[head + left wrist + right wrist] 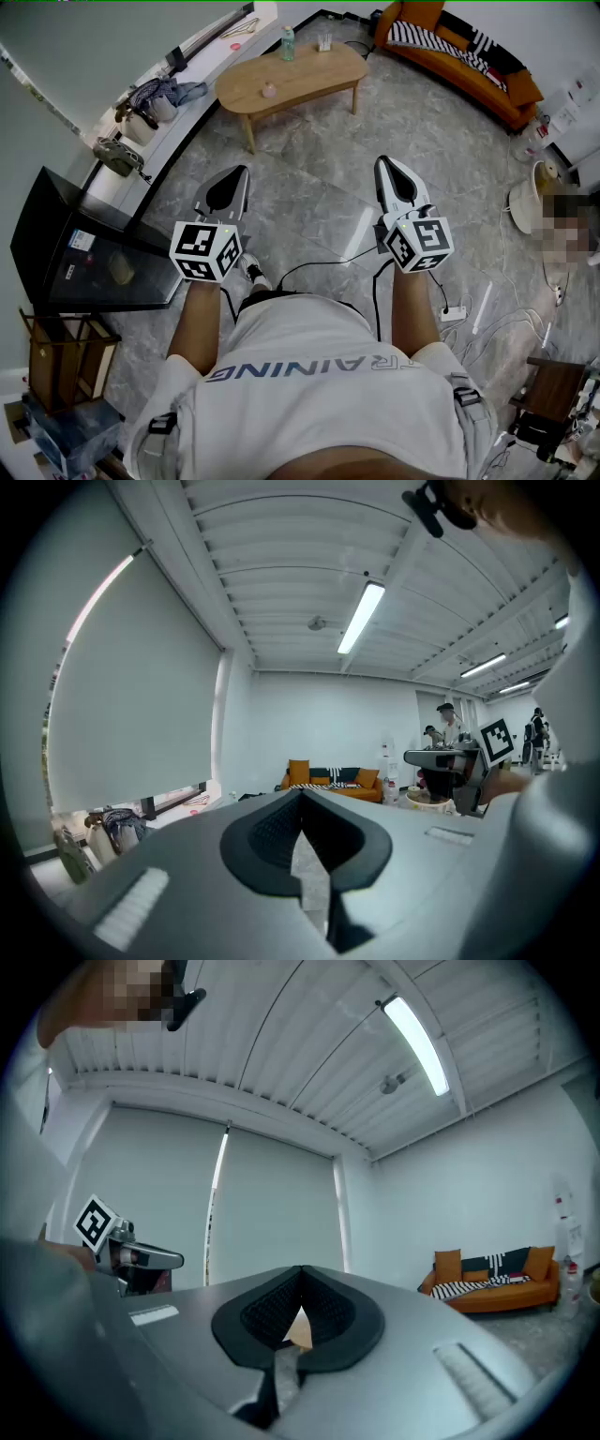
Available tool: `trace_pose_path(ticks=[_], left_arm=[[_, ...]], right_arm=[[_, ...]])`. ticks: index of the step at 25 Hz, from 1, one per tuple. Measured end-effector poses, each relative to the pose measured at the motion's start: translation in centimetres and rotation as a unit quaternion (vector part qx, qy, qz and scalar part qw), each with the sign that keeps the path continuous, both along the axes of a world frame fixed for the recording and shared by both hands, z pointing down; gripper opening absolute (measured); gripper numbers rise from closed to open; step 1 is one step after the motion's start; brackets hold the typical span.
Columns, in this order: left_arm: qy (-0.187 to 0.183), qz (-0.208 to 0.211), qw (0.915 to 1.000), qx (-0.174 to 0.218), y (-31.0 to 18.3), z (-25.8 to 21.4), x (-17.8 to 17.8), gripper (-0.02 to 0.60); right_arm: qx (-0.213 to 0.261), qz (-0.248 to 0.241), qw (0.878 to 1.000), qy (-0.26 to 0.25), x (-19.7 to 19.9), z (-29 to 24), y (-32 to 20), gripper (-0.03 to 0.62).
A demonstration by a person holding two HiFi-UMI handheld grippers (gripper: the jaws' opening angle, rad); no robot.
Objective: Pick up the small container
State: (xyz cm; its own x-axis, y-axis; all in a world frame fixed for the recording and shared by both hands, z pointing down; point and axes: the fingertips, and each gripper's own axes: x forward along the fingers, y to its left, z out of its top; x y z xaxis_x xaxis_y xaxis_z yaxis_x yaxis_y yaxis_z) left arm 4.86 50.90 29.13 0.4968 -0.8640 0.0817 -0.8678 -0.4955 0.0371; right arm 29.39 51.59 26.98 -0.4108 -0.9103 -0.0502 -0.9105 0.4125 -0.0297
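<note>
So far: nothing done — the container (pixel 269 90) sits untouched.
Container: small and pinkish, on the table (pixel 314 75), near its left end and toward the near edge.
Left gripper (pixel 238 176): well short of the table, pointing level toward it; jaws closed tip to tip, nothing between them.
Right gripper (pixel 386 167): also well short of the table, nearer its right end; jaws fully together, empty.
Also on table: a bottle (pixel 288 42) at the far edge, behind the container.
Left to do: all of it, I judge — get up to the table, open one gripper, bring its jaws round the container, close, lift.
Likely gripper: either would serve; the left looks a little nearer the container's end of the table.
</note>
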Motion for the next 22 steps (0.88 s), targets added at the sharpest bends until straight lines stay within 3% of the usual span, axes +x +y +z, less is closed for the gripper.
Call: trace_pose_path(ticks=[14,22], left_arm=[[-0.005,-0.015,0.9998,0.015,1.3,-1.6,-1.7,0.003],[-0.003,-0.011,0.9999,-0.004,1.5,0.3,-2.4,0.003]], right_arm=[[0.012,-0.019,1.000,-0.009,-2.4,-0.9,0.0,0.015],[0.000,0.010,0.997,-0.075,-0.2,0.9,-0.5,0.015]])
